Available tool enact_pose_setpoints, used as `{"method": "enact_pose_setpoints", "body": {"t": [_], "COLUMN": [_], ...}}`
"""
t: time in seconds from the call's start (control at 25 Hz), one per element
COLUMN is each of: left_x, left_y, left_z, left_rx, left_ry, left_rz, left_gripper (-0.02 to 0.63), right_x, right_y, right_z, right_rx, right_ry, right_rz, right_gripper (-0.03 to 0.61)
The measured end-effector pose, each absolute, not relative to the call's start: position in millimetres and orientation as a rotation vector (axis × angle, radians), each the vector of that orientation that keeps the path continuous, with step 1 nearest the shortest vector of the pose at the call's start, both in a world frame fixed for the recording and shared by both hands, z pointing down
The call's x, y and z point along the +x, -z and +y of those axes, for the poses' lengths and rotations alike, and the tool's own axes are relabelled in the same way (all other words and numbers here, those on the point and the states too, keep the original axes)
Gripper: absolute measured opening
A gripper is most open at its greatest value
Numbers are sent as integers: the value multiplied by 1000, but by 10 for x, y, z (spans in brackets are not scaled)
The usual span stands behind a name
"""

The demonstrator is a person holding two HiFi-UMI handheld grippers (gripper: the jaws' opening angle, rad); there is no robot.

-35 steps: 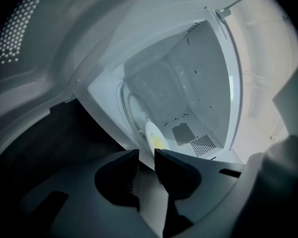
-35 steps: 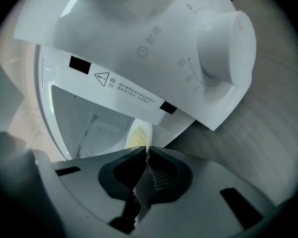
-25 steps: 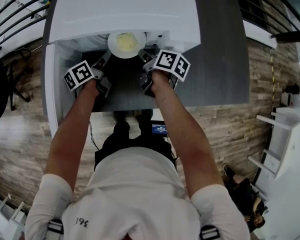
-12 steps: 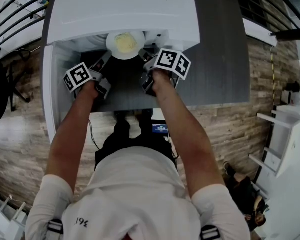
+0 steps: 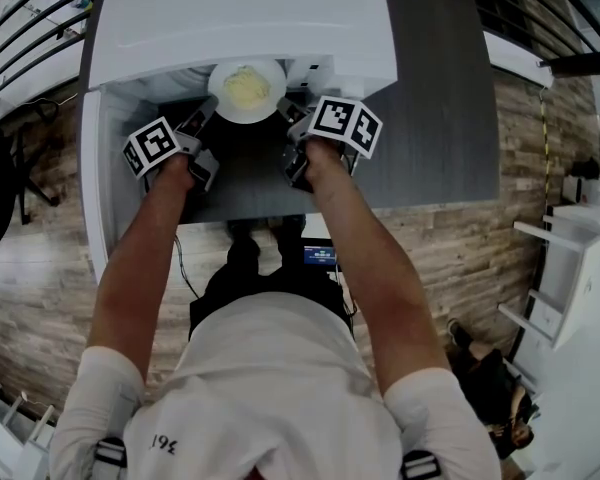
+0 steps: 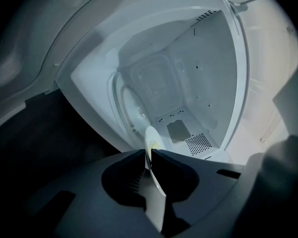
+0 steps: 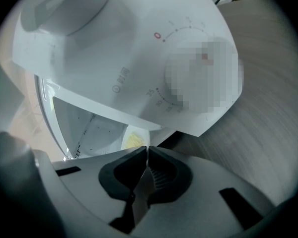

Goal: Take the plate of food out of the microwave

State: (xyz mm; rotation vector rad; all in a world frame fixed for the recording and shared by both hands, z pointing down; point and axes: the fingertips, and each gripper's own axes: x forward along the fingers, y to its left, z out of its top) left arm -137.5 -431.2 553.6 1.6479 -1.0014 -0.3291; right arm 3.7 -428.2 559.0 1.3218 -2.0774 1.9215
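Clamping the round white plate (image 5: 243, 115) on opposite sides of its near rim, the two grippers are holding it at the mouth of the white box-shaped microwave (image 5: 240, 18), its far edge tucked under the oven's top. The left gripper (image 5: 206, 114) has just been closing its jaws and is now pinching the thin rim, which shows edge-on between them. The right gripper (image 5: 286, 114) is squeezing the rim on the other side, jaws almost together. The pale yellow mound of food (image 5: 244, 86) is sitting mid-plate, ahead of both grippers and between them, with neither hand nearer. The coming pull, I judge, is heading straight back toward the person over the dark grey tabletop (image 5: 430, 118), so both sides need drawing evenly to keep the plate level.
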Motion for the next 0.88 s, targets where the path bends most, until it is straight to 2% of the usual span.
{"method": "enact_pose_setpoints", "body": {"t": [0.88], "left_x": [-1302], "left_y": [-5439], "left_z": [-3893], "left_rx": [1632], "left_ry": [392], "left_rz": [-969], "left_gripper": [28], "right_x": [100], "right_y": [-5524], "right_z": [-3987], "right_rx": [1307], "right_ry": [-1791], "right_rz": [-2116], "right_gripper": [15]}}
